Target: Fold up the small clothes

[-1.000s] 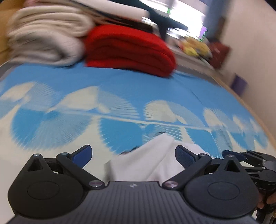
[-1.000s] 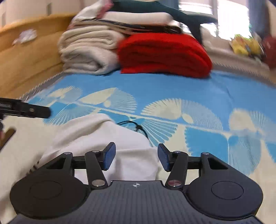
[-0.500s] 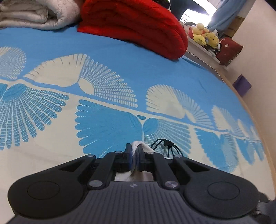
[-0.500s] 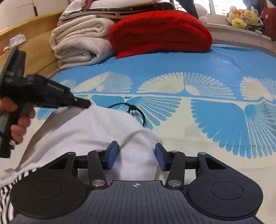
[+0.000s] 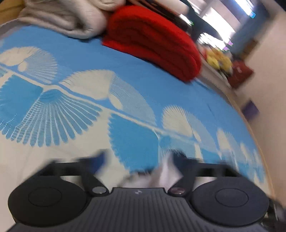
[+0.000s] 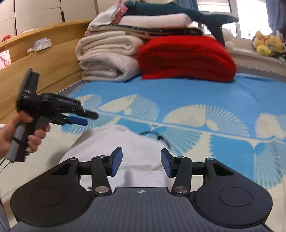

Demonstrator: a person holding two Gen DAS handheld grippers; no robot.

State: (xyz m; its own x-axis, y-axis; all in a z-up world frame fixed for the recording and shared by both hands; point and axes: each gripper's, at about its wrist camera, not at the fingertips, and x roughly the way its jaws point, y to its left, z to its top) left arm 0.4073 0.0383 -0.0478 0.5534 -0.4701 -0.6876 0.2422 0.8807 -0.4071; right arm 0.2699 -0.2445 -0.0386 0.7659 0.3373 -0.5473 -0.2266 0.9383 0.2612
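1. Centrally, a white garment [image 6: 135,151] of fine ribbed or waffle-textured knit lies rumpled on the bed, a rounded hump of cloth with soft creases; a thin black cord [image 6: 157,136] loops at its far edge.
2. Over its near part hangs the right gripper [image 6: 142,161], its flat blue pads standing apart with bare cloth between them and neither pad pressing on it.
3. Off to the left, the left gripper [image 6: 84,117] is held in a hand [image 6: 17,130] above the bedspread just beside the garment's far left edge; its jaws have just been opening and now stand wide, with nothing clamped. In its own blurred view a peak of white cloth [image 5: 168,171] shows near the right finger, but whether it touches I cannot tell.
4. Underneath spreads a smooth bedspread [image 6: 196,100], blue with cream fan-shaped motifs of fine radiating lines.
5. Farther back sit a thick red folded blanket [image 6: 185,57] with rounded edges and, touching its left side, a cream folded quilt [image 6: 107,58].
6. Atop the pile lies a dark teal plush shark [image 6: 178,12].
7. Along the left runs a pale wooden bed frame [image 6: 53,58].
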